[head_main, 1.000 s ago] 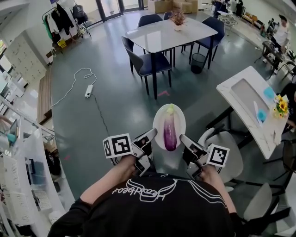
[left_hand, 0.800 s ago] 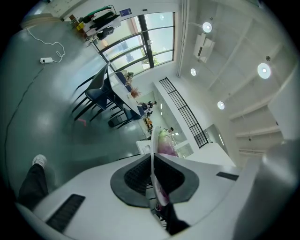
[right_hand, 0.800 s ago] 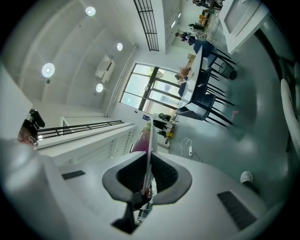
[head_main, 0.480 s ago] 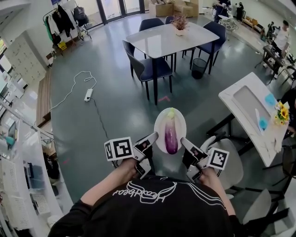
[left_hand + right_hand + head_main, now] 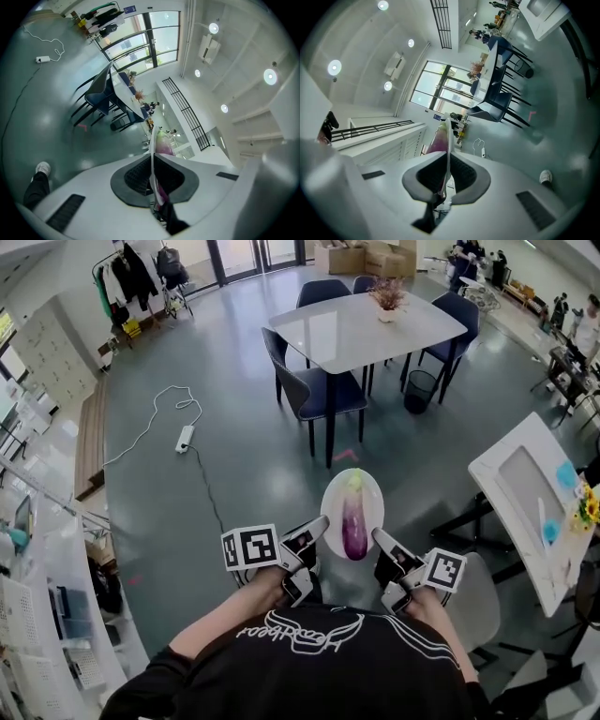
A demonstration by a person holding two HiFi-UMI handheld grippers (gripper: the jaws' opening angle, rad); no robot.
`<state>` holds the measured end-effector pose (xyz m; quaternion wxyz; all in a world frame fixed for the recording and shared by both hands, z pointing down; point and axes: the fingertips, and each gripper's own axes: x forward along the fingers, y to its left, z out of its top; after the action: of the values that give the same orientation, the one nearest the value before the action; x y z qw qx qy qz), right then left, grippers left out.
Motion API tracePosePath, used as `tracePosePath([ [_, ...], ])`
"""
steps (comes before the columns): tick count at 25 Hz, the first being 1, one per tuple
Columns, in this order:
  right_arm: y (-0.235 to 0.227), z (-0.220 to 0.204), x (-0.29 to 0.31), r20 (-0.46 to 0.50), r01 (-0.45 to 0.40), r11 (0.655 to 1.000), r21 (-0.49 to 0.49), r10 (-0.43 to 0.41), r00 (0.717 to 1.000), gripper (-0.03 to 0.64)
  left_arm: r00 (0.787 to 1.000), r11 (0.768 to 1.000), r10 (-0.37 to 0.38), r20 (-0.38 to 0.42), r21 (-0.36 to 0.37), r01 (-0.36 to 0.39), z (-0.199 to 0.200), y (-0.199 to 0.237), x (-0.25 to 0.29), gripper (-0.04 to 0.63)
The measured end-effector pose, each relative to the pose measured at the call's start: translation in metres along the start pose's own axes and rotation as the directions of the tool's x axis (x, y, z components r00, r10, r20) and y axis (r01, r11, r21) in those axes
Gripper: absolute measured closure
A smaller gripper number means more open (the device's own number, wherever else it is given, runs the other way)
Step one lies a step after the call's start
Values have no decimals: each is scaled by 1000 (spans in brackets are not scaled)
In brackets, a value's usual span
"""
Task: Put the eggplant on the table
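A purple eggplant (image 5: pixel 354 526) with a green stem lies lengthwise on a white oval plate (image 5: pixel 334 504), carried in the air over the grey floor. My left gripper (image 5: pixel 319 527) is shut on the plate's left rim and my right gripper (image 5: pixel 382 541) on its right rim. In the left gripper view the plate's edge (image 5: pixel 152 150) runs between the dark pads (image 5: pixel 136 176), with the eggplant (image 5: pixel 163 143) beyond. The right gripper view shows the same plate rim (image 5: pixel 448 140) pinched, eggplant (image 5: pixel 438 138) beside it. The light grey table (image 5: pixel 356 334) stands ahead, well apart from the plate.
Dark blue chairs (image 5: pixel 314 390) ring the table, which carries a potted plant (image 5: pixel 387 298). A black bin (image 5: pixel 420 390) stands at its right. A white cable and power strip (image 5: pixel 185 437) lie on the floor at left. A white desk (image 5: pixel 530 493) stands at right.
The view has moved forward and slightly left, so the table and chairs sit a little lower and further right. Both grippers still hold the plate with the eggplant on it.
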<state>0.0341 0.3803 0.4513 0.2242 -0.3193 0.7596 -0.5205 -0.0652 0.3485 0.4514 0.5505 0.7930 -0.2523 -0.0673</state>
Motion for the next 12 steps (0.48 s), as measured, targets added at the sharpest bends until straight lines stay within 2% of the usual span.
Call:
tracePosePath([
  [7, -19, 55, 103, -20, 23, 999, 25, -23, 1000, 599, 1000, 999, 21, 6, -43, -20, 108, 41, 29, 571],
  [12, -35, 100, 173, -6, 25, 1000, 14, -25, 1000, 600, 1000, 1000, 16, -2, -21, -16, 187, 62, 56, 571],
])
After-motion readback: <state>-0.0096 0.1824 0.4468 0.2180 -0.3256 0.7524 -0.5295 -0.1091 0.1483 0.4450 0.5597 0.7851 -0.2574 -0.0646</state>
